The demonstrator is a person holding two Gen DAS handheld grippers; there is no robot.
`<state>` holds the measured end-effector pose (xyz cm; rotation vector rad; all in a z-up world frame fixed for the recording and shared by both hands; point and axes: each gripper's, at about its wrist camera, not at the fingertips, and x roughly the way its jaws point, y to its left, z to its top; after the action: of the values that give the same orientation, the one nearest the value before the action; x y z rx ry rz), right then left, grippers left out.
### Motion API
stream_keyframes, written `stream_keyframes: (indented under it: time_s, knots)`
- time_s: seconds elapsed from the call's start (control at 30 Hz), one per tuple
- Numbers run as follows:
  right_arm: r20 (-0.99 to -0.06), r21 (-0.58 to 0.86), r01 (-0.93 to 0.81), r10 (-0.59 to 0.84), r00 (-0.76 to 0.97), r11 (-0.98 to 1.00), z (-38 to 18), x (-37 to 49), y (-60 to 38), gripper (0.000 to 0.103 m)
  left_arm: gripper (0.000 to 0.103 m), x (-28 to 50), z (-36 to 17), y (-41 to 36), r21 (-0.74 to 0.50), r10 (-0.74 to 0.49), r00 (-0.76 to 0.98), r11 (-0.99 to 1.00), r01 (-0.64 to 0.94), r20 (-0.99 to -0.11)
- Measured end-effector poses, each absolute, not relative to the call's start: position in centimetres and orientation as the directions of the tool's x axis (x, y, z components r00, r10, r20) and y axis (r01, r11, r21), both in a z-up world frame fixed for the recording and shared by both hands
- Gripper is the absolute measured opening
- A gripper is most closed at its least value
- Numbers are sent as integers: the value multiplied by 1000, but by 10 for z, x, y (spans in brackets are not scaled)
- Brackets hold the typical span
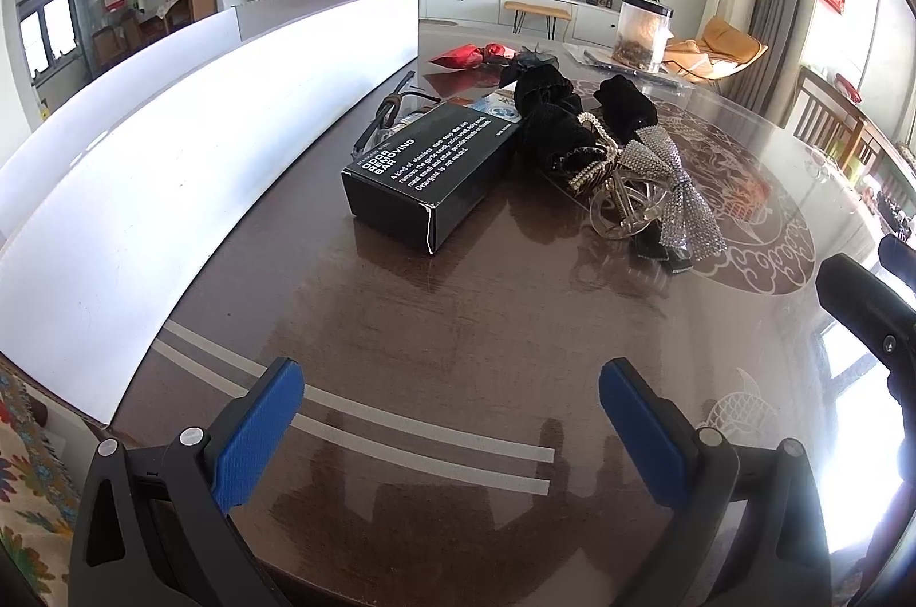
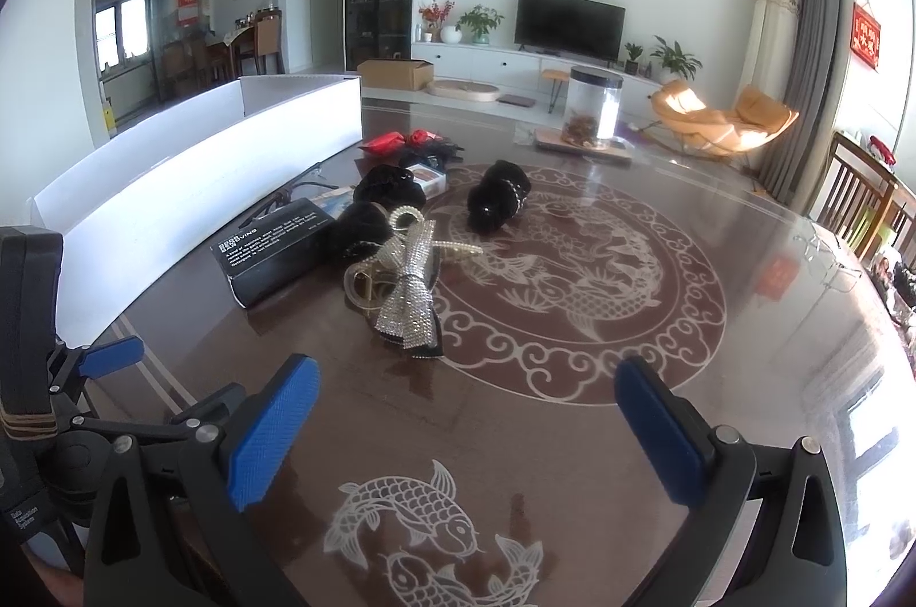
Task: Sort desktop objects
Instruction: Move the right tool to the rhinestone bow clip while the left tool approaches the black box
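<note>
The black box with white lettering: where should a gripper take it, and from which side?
Grip the black box across its short width, on the two long sides, coming from above at its near end. It lies flat, and hair accessories crowd its far end.

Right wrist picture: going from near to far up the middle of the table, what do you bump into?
Fish drawing → sparkly silver bow → black scrunchie with beads → clear jar with black lid → TV.

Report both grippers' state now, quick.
Left gripper: open, fingers wide apart, holding nothing.
Right gripper: open, fingers wide apart, holding nothing.
</note>
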<state>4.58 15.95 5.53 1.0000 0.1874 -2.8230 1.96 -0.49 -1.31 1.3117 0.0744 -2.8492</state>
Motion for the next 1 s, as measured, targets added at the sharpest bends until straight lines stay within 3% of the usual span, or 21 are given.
stream_keyframes:
  time_s: [1.0]
  knots:
    - [-707, -24, 212, -133, -694, -977, 21, 20, 158, 103, 103, -3, -35, -8, 24, -42, -588, -999, 39, -808]
